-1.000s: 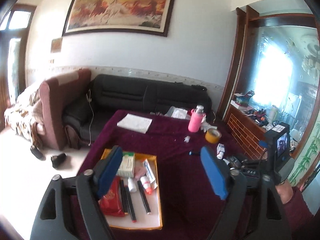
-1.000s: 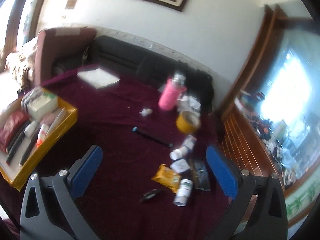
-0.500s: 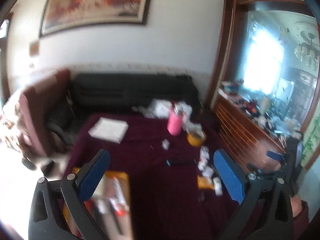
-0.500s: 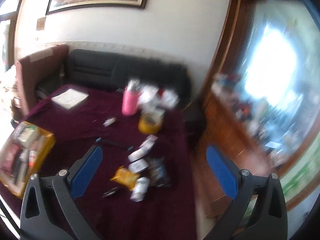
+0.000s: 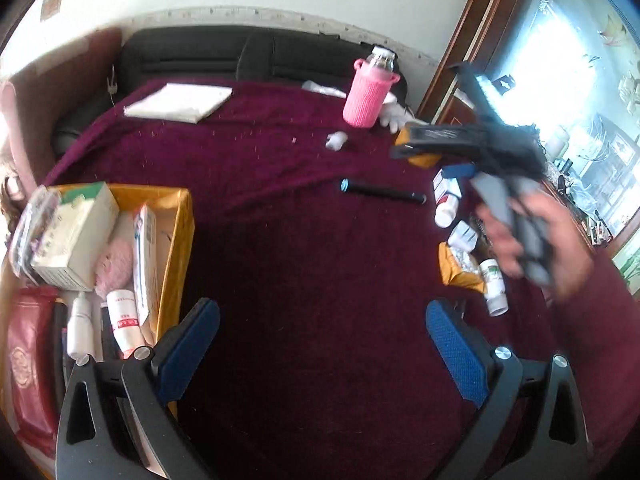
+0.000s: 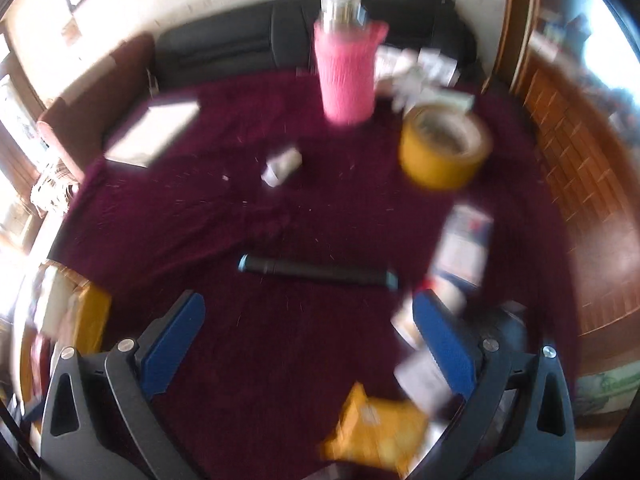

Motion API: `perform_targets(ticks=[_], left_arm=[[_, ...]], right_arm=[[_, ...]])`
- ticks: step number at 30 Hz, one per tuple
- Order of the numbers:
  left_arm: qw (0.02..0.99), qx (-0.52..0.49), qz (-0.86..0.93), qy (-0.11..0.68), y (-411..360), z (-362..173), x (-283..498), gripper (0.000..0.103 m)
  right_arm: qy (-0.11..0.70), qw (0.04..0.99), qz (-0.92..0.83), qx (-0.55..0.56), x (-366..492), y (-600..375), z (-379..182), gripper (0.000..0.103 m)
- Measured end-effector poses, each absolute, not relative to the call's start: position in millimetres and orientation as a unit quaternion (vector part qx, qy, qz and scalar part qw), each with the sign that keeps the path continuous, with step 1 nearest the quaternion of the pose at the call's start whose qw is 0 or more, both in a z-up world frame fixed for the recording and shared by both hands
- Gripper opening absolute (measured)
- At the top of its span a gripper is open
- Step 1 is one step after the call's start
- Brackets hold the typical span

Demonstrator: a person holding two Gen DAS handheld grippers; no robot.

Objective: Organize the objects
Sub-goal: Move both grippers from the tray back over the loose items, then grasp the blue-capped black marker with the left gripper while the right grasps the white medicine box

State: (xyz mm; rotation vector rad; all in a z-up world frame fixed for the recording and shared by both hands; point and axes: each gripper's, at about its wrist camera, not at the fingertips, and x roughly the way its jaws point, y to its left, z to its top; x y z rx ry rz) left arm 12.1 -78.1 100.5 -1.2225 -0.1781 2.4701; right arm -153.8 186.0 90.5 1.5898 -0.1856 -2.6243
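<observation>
Left wrist view, my left gripper (image 5: 322, 340): its jaws had just been opening and stood spread wide, nothing between the blue pads, over bare maroon tablecloth (image 5: 304, 240)
Left wrist view, what changed: a second before, this camera faced the wall and sofa; now it looked down onto the table
Left wrist view, yellow shallow tray (image 5: 176, 232): at my left, already holding a white carton, tubes and a red pouch
Left wrist view, my right hand (image 5: 532, 240): blurred, carrying the other gripper's handle above the loose clutter on the right
Left wrist view, slim black pen-like tube with teal ends (image 5: 382, 193): lying flat mid-cloth, well apart from the tray

Right wrist view, my right gripper (image 6: 308, 340): released, pads wide, empty
Right wrist view, the black tube (image 6: 316, 271): just beyond my pads, crosswise; earlier it sat far off
Right wrist view, yellow tape roll (image 6: 444, 148): beside the pink-sleeved bottle (image 6: 347, 72)
Right wrist view, meaning: I judged a pickup was being lined up; the frame was too blurred to name the target
</observation>
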Motion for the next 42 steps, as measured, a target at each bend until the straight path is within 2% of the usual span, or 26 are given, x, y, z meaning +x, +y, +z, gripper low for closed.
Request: perform_targets(ticks=[4, 6, 7, 10, 12, 14, 16, 20, 23, 25, 29, 32, 33, 34, 35, 37, 38, 40, 42], left_arm=[[0.189, -0.445, 0.872, -0.075, -88.6, 80.9, 3.2, 0.101], [0.191, -0.448, 0.869, -0.086, -93.3, 74.8, -3.0, 0.1], [0.195, -0.451, 0.866, -0.095, -95.3, 72.3, -6.3, 0.1], [0.201, -0.45, 0.863, -0.11, -99.1, 67.1, -12.7, 0.1], [0.199, -0.455, 0.861, -0.112, -98.3, 62.5, -18.2, 0.1], [0.199, -0.469, 0.853, -0.115, -95.0, 59.0, -23.1, 0.1], [0.2, -0.477, 0.848, -0.114, -89.5, 61.2, -26.7, 0.1], [0.196, -0.464, 0.86, -0.079, -63.2, 82.1, -38.8, 0.1], [0.185, -0.428, 0.884, -0.008, -23.2, 96.6, -54.1, 0.1], [0.176, -0.41, 0.894, 0.042, 8.8, 95.5, -68.8, 0.1], [0.185, -0.423, 0.885, 0.063, 53.3, 73.8, -98.1, 0.096], [0.178, -0.426, 0.884, 0.08, 76.4, 60.3, -112.0, 0.088], [0.171, -0.424, 0.885, 0.089, 83.5, 54.9, -116.8, 0.08], [0.165, -0.427, 0.883, 0.098, 90.4, 47.8, -123.3, 0.067], [0.161, -0.439, 0.877, 0.106, 96.8, 38.7, -131.1, 0.06], [0.158, -0.465, 0.862, 0.125, 108.1, 21.2, -141.6, 0.03], [0.157, -0.473, 0.857, 0.134, 112.3, 14.7, -142.9, 0.029], [0.164, -0.455, 0.862, 0.151, 120.1, 17.3, -135.8, 0.012], [0.165, -0.461, 0.859, 0.152, 122.7, 20.5, -130.1, 0.012]], right_arm=[[-0.117, 0.031, -0.815, 0.566, -195.0, 201.7, 45.4, 0.103], [-0.164, 0.054, -0.786, 0.593, -192.2, 205.7, 29.4, 0.103], [-0.158, 0.053, -0.787, 0.595, -183.7, 201.9, 30.6, 0.103], [-0.196, 0.167, -0.738, 0.624, -146.9, 177.2, 29.9, 0.103], [-0.181, 0.209, -0.727, 0.628, -120.9, 161.2, 36.6, 0.103], [-0.12, 0.178, -0.769, 0.602, -96.4, 154.8, 53.0, 0.103], [-0.095, 0.123, -0.812, 0.563, -77.9, 161.6, 66.0, 0.103], [-0.137, 0.023, -0.886, 0.442, -22.3, 198.0, 88.7, 0.103], [-0.15, -0.039, -0.917, 0.367, 13.6, 225.1, 100.5, 0.103], [-0.154, -0.065, -0.923, 0.347, 21.9, 241.1, 104.7, 0.103], [-0.198, -0.076, -0.925, 0.316, 38.4, 285.2, 105.9, 0.103], [-0.228, -0.076, -0.918, 0.316, 32.6, 306.9, 102.2, 0.103], [-0.233, -0.075, -0.916, 0.317, 27.1, 310.5, 100.3, 0.103], [-0.239, -0.073, -0.915, 0.318, 23.0, 313.1, 98.5, 0.103], [-0.247, -0.069, -0.912, 0.32, 19.9, 314.8, 96.0, 0.103], [-0.264, -0.06, -0.904, 0.33, 11.5, 317.7, 86.8, 0.103], [-0.27, -0.055, -0.9, 0.336, 9.7, 317.8, 83.7, 0.103], [-0.279, -0.049, -0.895, 0.345, 7.9, 318.4, 79.0, 0.103], [-0.286, -0.05, -0.894, 0.343, 12.8, 321.6, 77.7, 0.103]])
